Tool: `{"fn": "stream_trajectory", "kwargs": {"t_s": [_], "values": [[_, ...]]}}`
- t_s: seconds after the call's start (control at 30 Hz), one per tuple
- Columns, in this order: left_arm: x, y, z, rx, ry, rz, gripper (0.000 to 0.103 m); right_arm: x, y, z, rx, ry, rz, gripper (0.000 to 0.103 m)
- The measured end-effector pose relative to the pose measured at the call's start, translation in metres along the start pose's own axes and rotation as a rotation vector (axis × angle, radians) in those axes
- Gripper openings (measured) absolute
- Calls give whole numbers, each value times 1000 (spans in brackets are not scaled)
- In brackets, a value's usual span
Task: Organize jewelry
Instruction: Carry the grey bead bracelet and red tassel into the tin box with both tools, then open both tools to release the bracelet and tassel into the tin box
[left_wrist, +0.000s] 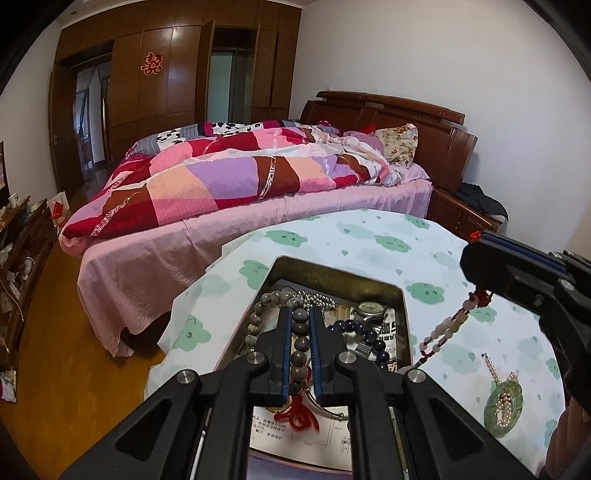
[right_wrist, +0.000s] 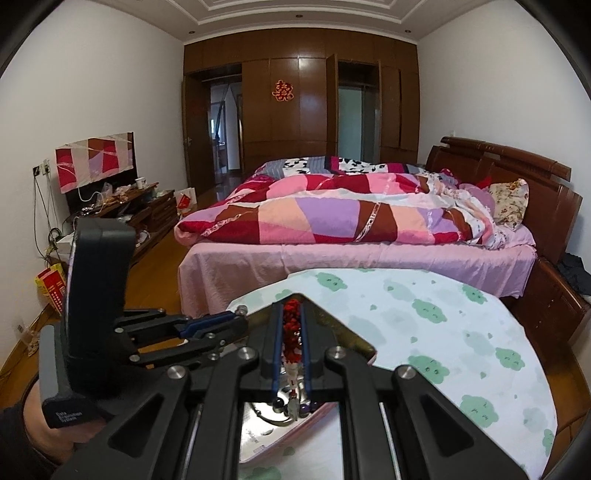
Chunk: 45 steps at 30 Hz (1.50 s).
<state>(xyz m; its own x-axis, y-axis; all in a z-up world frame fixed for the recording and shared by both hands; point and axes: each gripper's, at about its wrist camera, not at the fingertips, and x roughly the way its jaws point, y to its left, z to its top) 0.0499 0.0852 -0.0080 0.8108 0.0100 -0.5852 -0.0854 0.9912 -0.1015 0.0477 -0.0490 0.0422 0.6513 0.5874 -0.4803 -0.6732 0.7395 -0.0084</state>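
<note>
A gold tin box (left_wrist: 334, 275) on the cloth-covered table holds a grey bead bracelet (left_wrist: 258, 314), a silver ball chain (left_wrist: 317, 298), a watch (left_wrist: 369, 308) and a dark blue bead bracelet (left_wrist: 364, 332). My left gripper (left_wrist: 298, 314) is shut on a brown bead string (left_wrist: 300, 345) with a red tassel (left_wrist: 301, 415), just above the tin. My right gripper (right_wrist: 291, 308) is shut on the red knot (right_wrist: 291, 325) of a pale pink bead string (left_wrist: 443, 332), which hangs over the table right of the tin. A green jade pendant (left_wrist: 504, 406) lies on the cloth.
The round table (left_wrist: 369, 236) has a white cloth with green clouds. Beyond it stands a bed (right_wrist: 351, 266) with a patchwork quilt, and a wooden wardrobe (right_wrist: 303, 110) at the back. A low cabinet (right_wrist: 147, 210) with clutter lines the left wall. A printed paper (left_wrist: 295, 432) lies under the tin's near end.
</note>
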Motion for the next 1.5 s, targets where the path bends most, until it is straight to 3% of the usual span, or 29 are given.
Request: {"fn": "stream_trajectory", "kwargs": {"t_s": [0.93,1.07,1.23,1.27,1.3,1.4,1.5], "values": [[14,2,-16,-8,67,3,9,27,13,-38,25,163,36,12],[14,6,-17,-30,69,12,9,33,12,-43,31,192,36,14],[17,9,-17,-52,87,14,11,36,9,-49,48,212,26,25],[18,10,-18,-57,90,13,15,36,9,-49,51,213,24,34],[18,10,-18,-61,91,12,27,35,7,-49,59,210,22,46],[14,12,-18,-73,69,31,57,33,4,-49,71,202,12,50],[10,13,-16,-80,55,18,59,30,0,-49,87,195,1,59]]}}
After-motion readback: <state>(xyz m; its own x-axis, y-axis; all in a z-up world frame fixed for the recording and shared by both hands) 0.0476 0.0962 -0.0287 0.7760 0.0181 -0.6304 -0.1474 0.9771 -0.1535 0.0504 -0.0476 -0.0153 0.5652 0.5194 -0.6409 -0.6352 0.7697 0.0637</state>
